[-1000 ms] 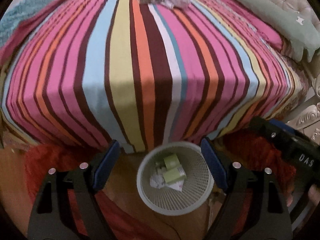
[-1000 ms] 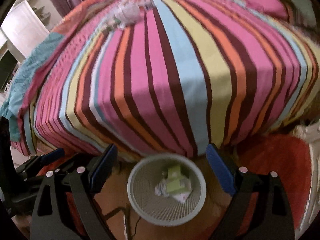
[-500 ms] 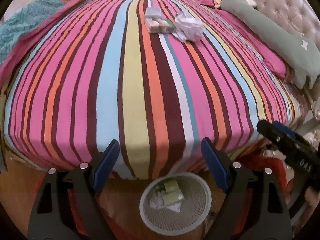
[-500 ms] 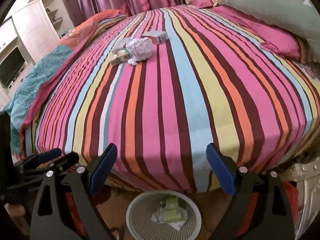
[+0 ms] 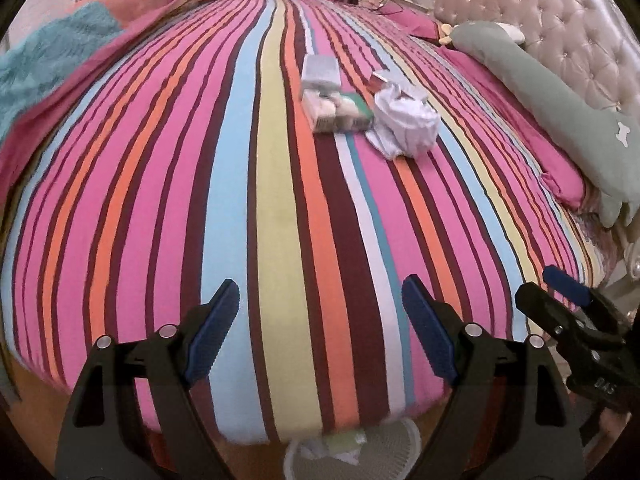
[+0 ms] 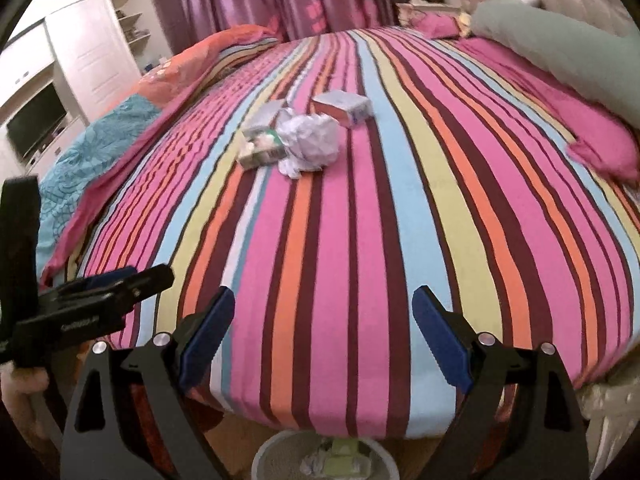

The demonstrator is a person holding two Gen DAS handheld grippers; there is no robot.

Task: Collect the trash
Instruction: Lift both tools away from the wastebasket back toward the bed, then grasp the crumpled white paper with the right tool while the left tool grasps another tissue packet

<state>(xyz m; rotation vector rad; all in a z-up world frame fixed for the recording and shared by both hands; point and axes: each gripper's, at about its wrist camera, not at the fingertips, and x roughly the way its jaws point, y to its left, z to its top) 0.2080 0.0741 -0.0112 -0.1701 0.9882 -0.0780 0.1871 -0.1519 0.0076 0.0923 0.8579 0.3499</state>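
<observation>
Striped bedspread [image 5: 280, 200] is filling both views, with a paper wad [image 5: 408, 124] and boxes [image 5: 336, 108] lying together mid-bed. Left gripper [image 5: 320, 312] and right gripper [image 6: 324, 320] are hovering wide open, empty, over the bed's near edge above a bin [image 6: 280, 456].

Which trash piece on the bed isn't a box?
The crumpled white paper ball, rounded and wrinkled, lying right of the green-and-white box; the others have flat faces.

"DAS" on the right tongs [image 5: 576, 300]; other print illegible.
</observation>
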